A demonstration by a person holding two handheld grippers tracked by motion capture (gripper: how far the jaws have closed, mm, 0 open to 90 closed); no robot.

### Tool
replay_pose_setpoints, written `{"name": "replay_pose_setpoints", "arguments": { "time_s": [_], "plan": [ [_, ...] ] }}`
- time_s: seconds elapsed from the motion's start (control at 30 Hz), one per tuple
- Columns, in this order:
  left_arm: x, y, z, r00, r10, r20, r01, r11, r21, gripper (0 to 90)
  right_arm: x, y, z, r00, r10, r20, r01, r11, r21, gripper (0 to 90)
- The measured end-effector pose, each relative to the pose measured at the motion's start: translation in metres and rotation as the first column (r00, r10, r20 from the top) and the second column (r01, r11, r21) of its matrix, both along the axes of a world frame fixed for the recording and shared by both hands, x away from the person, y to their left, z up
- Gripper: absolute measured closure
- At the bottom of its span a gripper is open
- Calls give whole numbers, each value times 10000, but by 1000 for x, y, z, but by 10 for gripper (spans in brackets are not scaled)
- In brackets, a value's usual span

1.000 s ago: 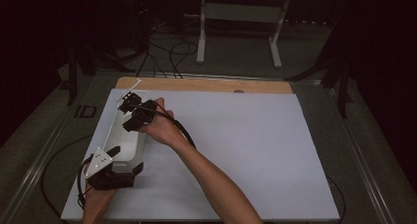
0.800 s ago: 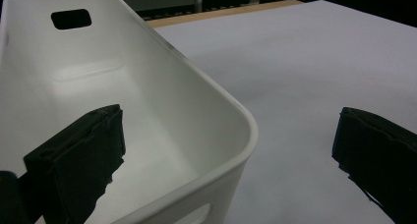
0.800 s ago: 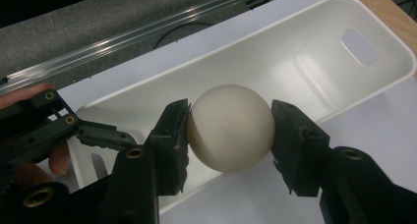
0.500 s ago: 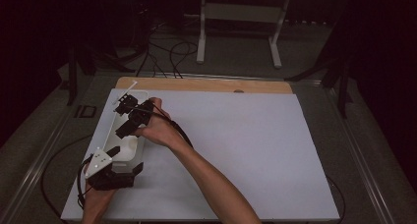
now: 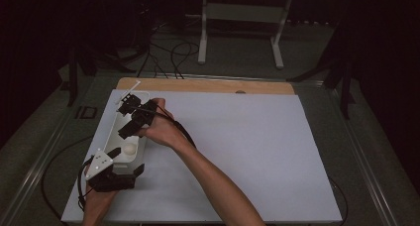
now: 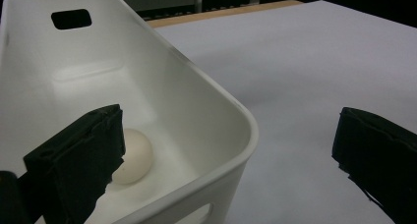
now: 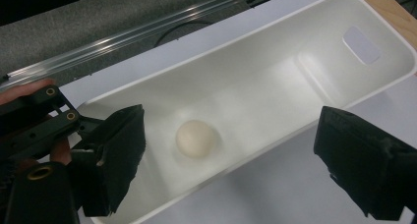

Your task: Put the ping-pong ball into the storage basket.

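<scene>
A long white bin [image 5: 111, 131] lies at the left of the white table, with a pale ball [image 5: 130, 148] resting near its near end. My right gripper [image 5: 128, 118] hovers over the bin, pointing down into it. Its jaws have just been opening and stand wide, with the ball [image 7: 196, 138] on the bin floor [image 7: 275, 76] below the gap, untouched. My left gripper [image 5: 126, 160] is at the bin's near end, open. One of its jaws is inside the bin beside the ball [image 6: 132, 155] and the other is outside, with the corner rim [image 6: 216, 98] between them.
The white sheet [image 5: 257, 151] spreads to the right of the bin. A wooden strip [image 5: 208, 85] runs along the table's far edge. Metal rails border the table sides, and a white stand [image 5: 240, 18] is on the floor beyond. My left gripper [image 7: 44, 130] also appears in the right gripper view.
The right gripper's jaws have spread apart above the bin. Both hands have kept their places.
</scene>
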State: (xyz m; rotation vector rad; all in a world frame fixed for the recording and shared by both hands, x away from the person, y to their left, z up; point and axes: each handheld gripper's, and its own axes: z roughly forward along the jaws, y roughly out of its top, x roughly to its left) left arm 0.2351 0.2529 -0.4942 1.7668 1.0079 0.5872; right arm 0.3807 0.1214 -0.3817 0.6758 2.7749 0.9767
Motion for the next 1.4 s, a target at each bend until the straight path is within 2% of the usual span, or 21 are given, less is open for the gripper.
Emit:
{"name": "replay_pose_setpoints", "arguments": {
  "time_s": [1.4],
  "plan": [
    [0, 0, 0, 10000, -4, 7, 4, 10000, 76, 1, 4, -38, 4, 9985, -545, 74, 543, 9983, 222, 106]
  ]
}}
